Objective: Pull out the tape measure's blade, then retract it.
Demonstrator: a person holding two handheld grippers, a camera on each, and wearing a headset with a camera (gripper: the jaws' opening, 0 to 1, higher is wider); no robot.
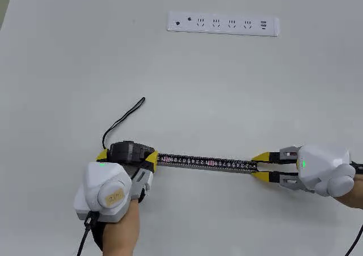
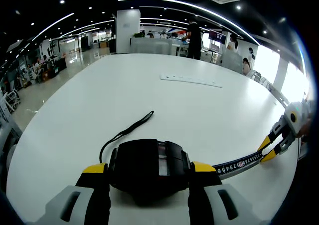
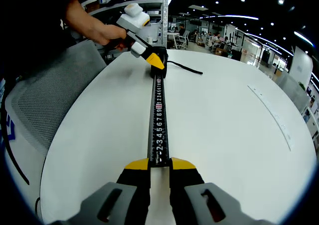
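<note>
As the blade [image 1: 207,163] is drawn out across the worktop [image 1: 68,68], the arrangement reads as a brace-and-pull hold. The left gripper [image 1: 127,156] is closed on the black case [image 2: 148,167] of the tape measure, one yellow-tipped jaw on each flank. The case rests on the worktop near the person's side. This hold appears intended to anchor the case so that it cannot slide toward the pull.

The right gripper [image 1: 260,166] is well apart from the case. Its jaws are pinched on the free end of the blade, as the right gripper view confirms: the printed scale runs straight from between the jaw tips to the case. The blade lies low and flat, in line between the two grippers, without visible twist or sag. I cannot tell whether it touches the surface along its length.

The black wrist strap [image 1: 122,120] trails loose from the case, away from the blade and clear of both grippers. A white power strip [image 1: 222,24] lies at the far side, well apart from the work.

Judgement: the pull-out step is under way or near complete, and retraction is not yet done. The return calls for the case to stay clamped while the end is led back under control. A sudden release risks the blade snapping in.
</note>
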